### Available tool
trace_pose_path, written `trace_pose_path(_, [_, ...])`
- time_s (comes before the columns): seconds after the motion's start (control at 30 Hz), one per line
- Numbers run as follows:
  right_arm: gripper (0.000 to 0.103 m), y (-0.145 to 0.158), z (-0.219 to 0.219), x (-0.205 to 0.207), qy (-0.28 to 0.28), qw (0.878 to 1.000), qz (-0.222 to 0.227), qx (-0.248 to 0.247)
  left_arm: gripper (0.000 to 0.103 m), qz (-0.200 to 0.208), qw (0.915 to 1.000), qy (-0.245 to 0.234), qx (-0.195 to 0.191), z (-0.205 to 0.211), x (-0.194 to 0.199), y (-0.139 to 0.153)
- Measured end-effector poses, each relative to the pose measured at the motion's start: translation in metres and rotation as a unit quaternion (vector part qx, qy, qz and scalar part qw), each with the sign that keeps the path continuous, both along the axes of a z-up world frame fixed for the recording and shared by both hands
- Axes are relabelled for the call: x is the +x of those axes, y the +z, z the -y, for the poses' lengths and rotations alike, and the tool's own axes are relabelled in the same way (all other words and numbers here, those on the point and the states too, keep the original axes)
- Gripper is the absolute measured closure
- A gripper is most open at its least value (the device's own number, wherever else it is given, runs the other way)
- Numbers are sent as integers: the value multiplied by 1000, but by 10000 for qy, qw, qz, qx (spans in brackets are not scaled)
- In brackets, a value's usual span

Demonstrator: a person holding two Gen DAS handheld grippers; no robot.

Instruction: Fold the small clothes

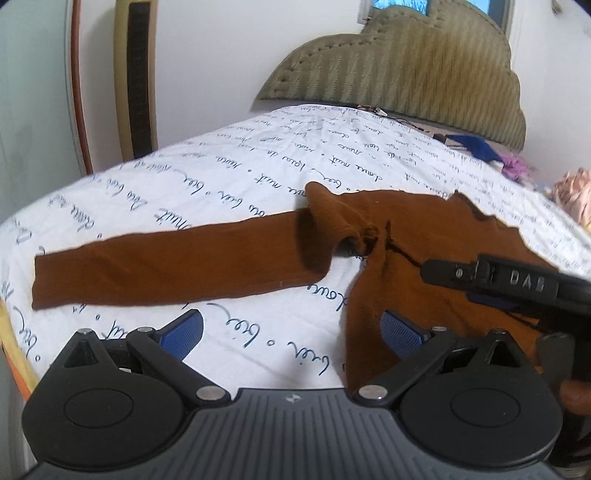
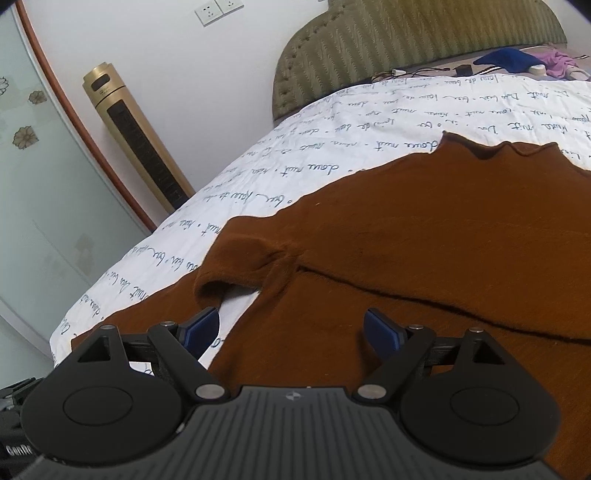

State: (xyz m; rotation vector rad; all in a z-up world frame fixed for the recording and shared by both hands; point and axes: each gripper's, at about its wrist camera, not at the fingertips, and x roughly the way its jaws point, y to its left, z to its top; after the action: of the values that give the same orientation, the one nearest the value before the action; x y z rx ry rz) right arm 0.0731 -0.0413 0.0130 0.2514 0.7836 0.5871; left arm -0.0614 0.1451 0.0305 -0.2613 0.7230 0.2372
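Brown sweater flat; both hand-held grippers spread wide, holding nothing.

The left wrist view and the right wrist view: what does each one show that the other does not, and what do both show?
Only the left wrist view shows the sweater's long sleeve stretched flat to the left, the right gripper seen from the side over the sweater, and a pink cloth at the right edge.

Only the right wrist view shows the wall sockets and the flowered glass panel.

Both show the brown sweater, the white bedsheet with blue writing, the green headboard, the gold tower fan and open jaws.
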Motion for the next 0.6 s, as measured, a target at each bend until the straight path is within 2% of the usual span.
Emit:
trace_pose_path(0.07, [18, 0, -6, -3, 114, 9999, 37, -63, 0, 11, 9997, 69, -238, -16, -7, 3])
trace_pose_path(0.13, [18, 0, -15, -8, 270, 9994, 97, -215, 0, 16, 9983, 339, -481, -40, -20, 6])
trace_pose_path(0.3, [18, 3, -40, -19, 623, 9956, 370, -588, 0, -63, 9858, 1412, -904, -107, -55, 10])
trace_pose_path(0.37, [18, 5, -51, -25, 791, 9927, 552, -725, 0, 31, 9785, 1700, -1165, -131, -66, 10])
trace_pose_path(0.43, [18, 6, -65, -32, 964, 9881, 773, -921, 0, 126, 9714, 1770, -1576, -148, -69, 6])
trace_pose_path(0.53, [18, 5, -84, -43, 1185, 9793, 1048, -1260, 0, 233, 9522, 1662, -2552, -171, -65, -9])
trace_pose_path(0.6, [18, 5, -94, -49, 1300, 9750, 1187, -1354, 1, 296, 9398, 1644, -2979, -179, -60, -17])
